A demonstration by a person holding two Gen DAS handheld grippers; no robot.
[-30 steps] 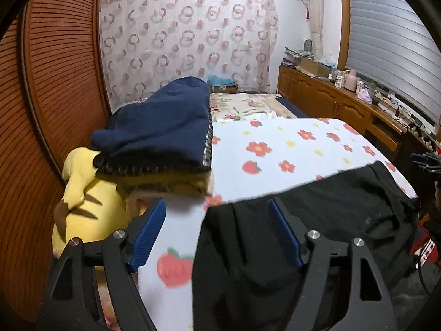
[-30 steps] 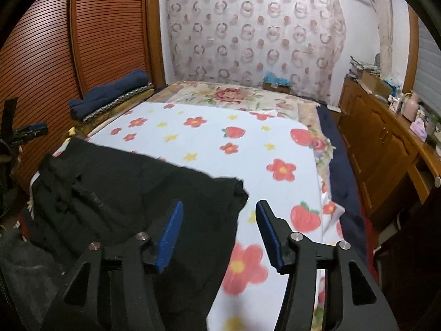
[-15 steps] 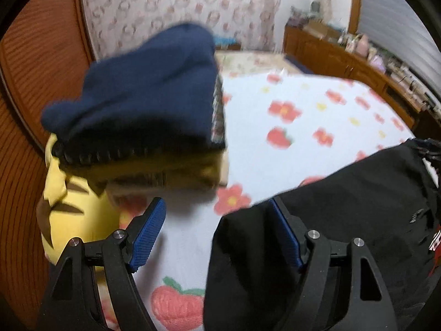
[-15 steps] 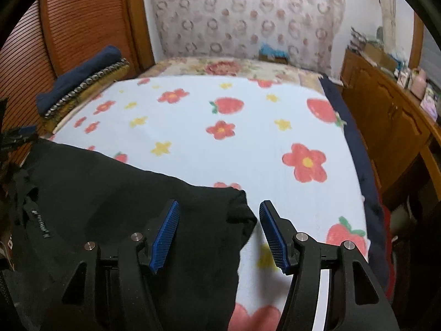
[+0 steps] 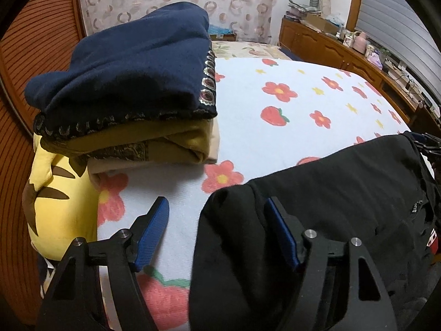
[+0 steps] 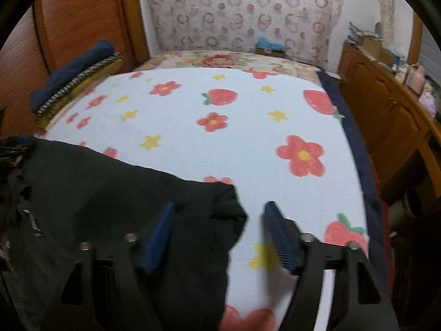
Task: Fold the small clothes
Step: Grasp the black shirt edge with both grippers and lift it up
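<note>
A black garment (image 5: 330,198) lies spread across the near edge of the bed, on a white blanket (image 5: 303,115) printed with red flowers and strawberries. My left gripper (image 5: 216,218) is open, its fingers straddling the garment's left corner. In the right wrist view the same garment (image 6: 96,193) fills the lower left. My right gripper (image 6: 219,220) is open, straddling its right corner. Neither gripper pinches the cloth.
A stack of folded clothes, navy on top (image 5: 132,69) over mustard (image 5: 165,143), sits on the bed's left side, also visible in the right wrist view (image 6: 74,69). A yellow plush (image 5: 60,193) lies below it. Wooden cabinets (image 6: 386,115) run along the right wall.
Both grippers have moved forward and lower toward the bed. The folded stack looms closer in the left view. Both stay open around the garment's corners.
</note>
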